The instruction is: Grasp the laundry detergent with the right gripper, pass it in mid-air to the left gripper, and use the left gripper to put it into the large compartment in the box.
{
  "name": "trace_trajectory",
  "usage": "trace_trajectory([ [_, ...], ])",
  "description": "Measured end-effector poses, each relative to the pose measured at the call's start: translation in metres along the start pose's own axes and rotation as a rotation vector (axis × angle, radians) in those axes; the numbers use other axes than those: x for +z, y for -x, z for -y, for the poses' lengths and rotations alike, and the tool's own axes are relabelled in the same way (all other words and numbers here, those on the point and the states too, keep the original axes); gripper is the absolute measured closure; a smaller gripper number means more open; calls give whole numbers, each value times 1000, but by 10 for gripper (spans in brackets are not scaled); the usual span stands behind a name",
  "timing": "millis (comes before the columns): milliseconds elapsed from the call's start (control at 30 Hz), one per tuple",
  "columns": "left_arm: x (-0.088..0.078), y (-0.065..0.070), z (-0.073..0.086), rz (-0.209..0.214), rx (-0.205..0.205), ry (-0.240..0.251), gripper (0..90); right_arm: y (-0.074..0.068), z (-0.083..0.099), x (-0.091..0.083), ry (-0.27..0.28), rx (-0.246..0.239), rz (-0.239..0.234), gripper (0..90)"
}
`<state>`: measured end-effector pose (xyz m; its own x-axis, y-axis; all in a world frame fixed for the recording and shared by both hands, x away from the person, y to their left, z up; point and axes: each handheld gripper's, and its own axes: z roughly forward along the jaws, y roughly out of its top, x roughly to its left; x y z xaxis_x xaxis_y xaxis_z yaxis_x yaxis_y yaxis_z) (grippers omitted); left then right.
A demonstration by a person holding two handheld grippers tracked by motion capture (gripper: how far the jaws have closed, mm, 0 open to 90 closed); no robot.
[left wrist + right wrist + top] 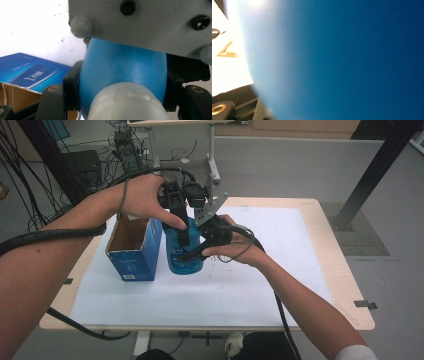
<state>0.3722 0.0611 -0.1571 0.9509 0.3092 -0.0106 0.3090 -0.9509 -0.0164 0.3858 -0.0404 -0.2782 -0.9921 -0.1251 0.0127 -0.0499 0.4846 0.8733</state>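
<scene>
A blue bottle stands upright on the white sheet that covers the table, just beside an open blue cardboard box whose top flaps are turned up. The bottle has apparently come from that box or is meant to go into it, which would explain why the two stand so close together.

The left gripper comes down from above with its jaws pointing at the table. In the left gripper view the two black jaws sit on either side of the bottle's blue shoulder, with the whitish cap just in front of the camera, so this gripper is clamped on the upper part of the bottle. That hold steadies the top and keeps the bottle from tipping.

The right gripper reaches in from the side at the bottle's body. Its own view is pressed so close to the blue wall that little can be made out. It is probably closed on the bottle's side, though the contact itself cannot be seen clearly. A side grip would bear the weight while the top grip guides.

With both hands on it, the person seems ready either to lift the bottle or to twist its cap. The grey plate of the right gripper hangs over the bottle in the left gripper view.
</scene>
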Motion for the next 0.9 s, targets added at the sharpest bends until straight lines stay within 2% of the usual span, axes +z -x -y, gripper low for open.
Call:
trace_trajectory([
  [233, 0, 0, 1, -2, 2, 14, 363, 0, 0, 1, 7, -4, -1, 425],
  [900, 1, 0, 0, -1, -1, 1, 363, 0, 1, 1, 9, -1, 1, 421],
])
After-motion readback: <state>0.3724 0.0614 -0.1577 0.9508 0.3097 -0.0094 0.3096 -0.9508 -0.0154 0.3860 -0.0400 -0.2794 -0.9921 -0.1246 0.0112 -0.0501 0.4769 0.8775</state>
